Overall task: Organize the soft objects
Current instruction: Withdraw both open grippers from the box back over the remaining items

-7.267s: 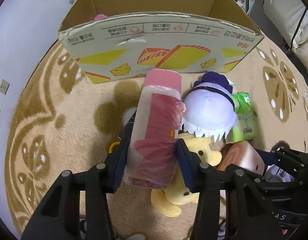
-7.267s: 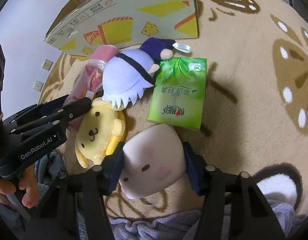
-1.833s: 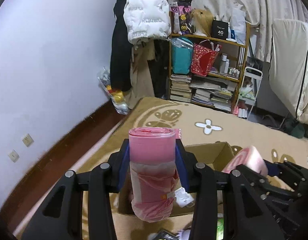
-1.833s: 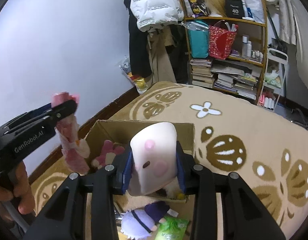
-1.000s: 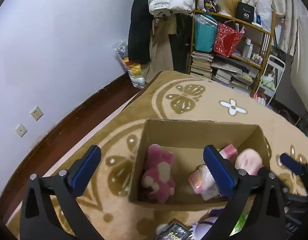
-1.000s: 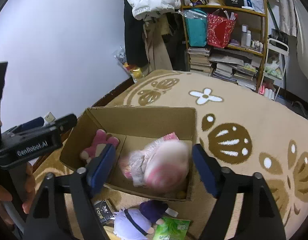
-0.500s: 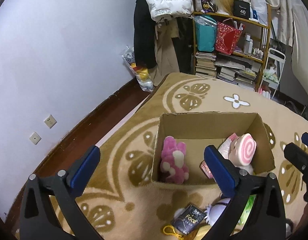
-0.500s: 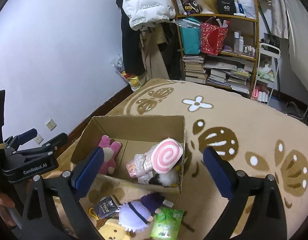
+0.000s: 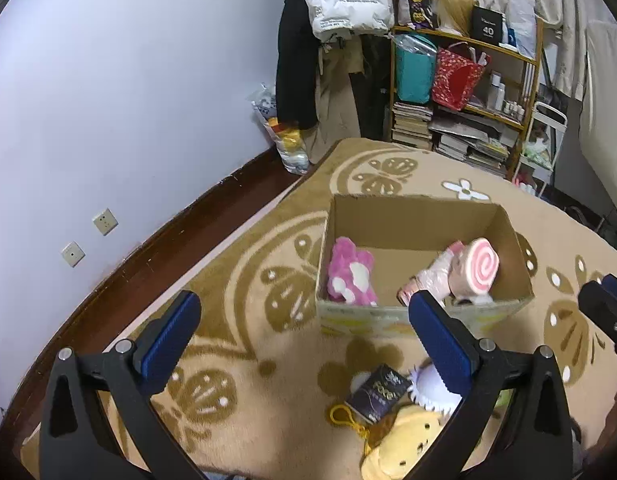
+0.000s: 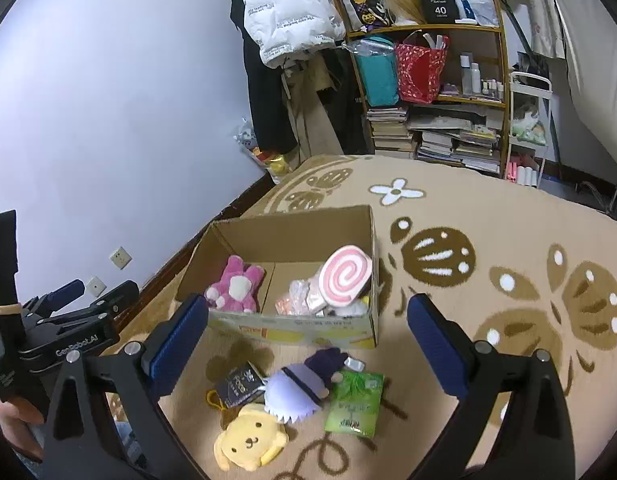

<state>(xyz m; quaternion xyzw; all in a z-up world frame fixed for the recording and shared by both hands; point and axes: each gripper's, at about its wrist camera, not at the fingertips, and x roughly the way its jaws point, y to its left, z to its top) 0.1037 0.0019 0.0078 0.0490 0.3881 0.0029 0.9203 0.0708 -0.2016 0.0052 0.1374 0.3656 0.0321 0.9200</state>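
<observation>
Swirl cushion [image 10: 346,280] in box [image 10: 360,328] (disc face tilted up, twd cam)

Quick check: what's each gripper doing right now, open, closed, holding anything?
Left gripper: open wide, holding nothing.
Right gripper: open wide, holding nothing, jaws just been opening.

Our right gripper [image 10: 308,314] hangs wide open and empty; ahead of it the cardboard box [image 10: 292,326] holds 2 pink toys, the swirl cushion [image 10: 346,276] rightmost.
</observation>
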